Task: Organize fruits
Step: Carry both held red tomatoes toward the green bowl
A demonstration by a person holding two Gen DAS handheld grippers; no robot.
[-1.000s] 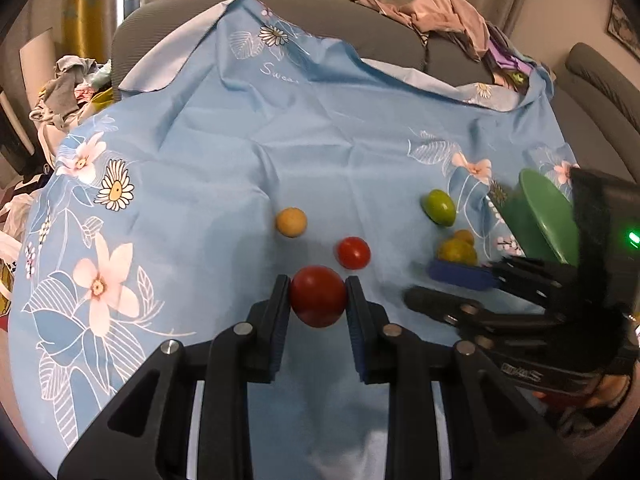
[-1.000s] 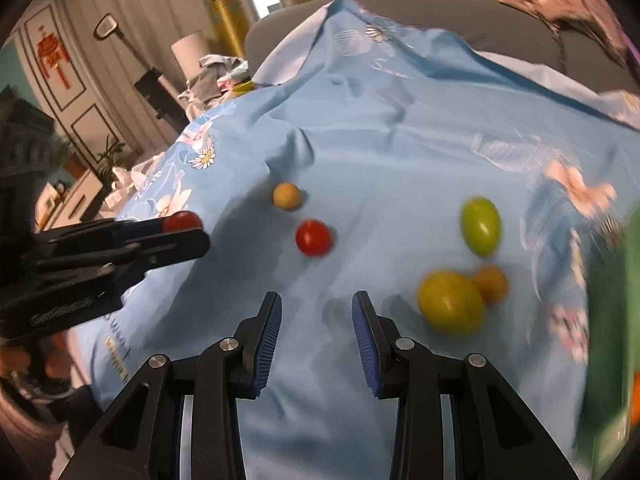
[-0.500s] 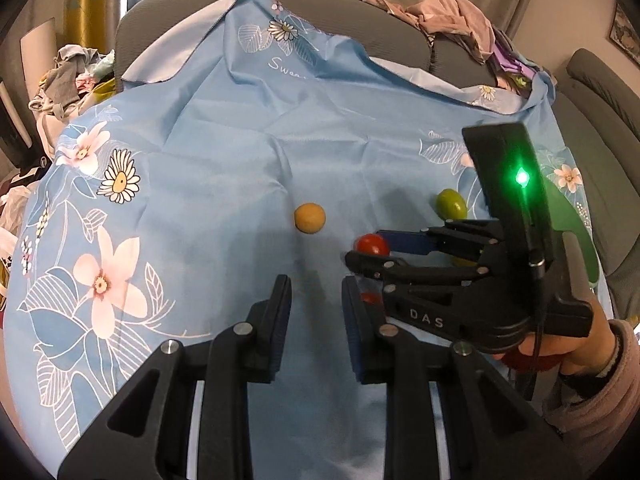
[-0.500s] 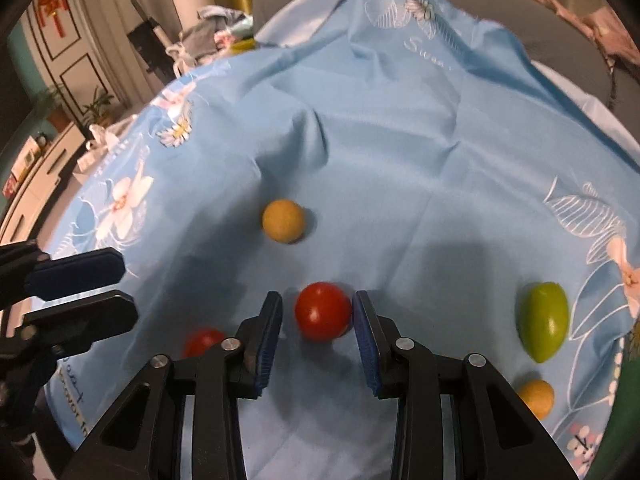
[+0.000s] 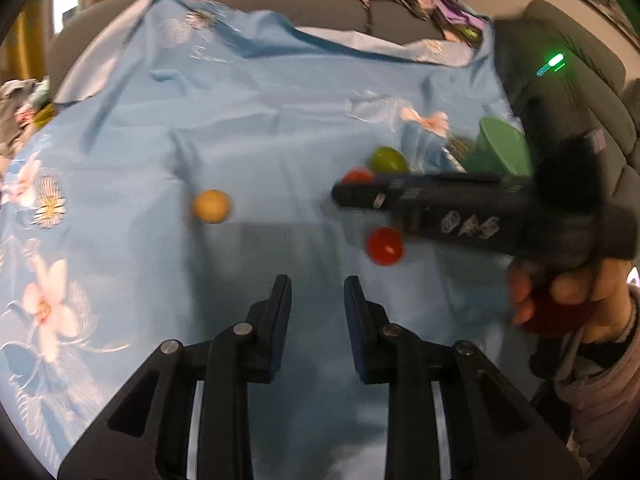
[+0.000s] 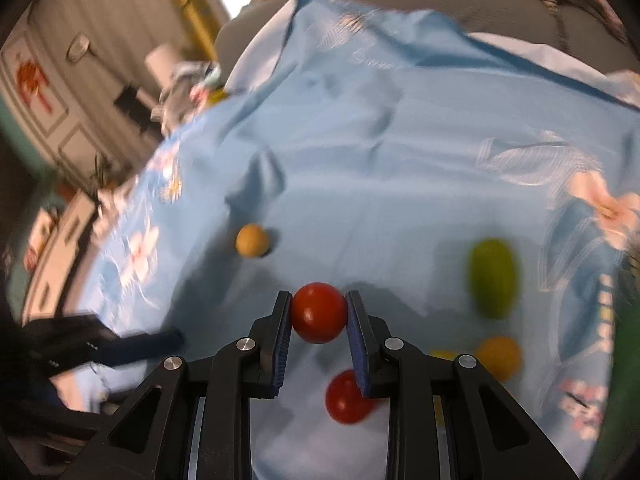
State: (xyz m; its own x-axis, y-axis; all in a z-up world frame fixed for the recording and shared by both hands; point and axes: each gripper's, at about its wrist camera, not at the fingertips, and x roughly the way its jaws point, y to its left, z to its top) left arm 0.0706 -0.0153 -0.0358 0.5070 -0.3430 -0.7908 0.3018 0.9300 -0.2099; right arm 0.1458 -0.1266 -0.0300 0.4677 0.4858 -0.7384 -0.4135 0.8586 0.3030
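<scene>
Two claws: the right claw point(image 6: 318, 318) squeezes a tomato point(image 6: 318, 313); the left claw point(image 5: 317, 300) is closed, holding nothing, above bare cloth point(image 5: 248, 120).

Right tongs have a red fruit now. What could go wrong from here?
The red fruit sits only at the very tips of the right tongs, so it may slip out during the carry. A second red fruit lies loose just beneath them and could roll if nudged. The left tongs, closed and empty, are near enough to collide.
</scene>
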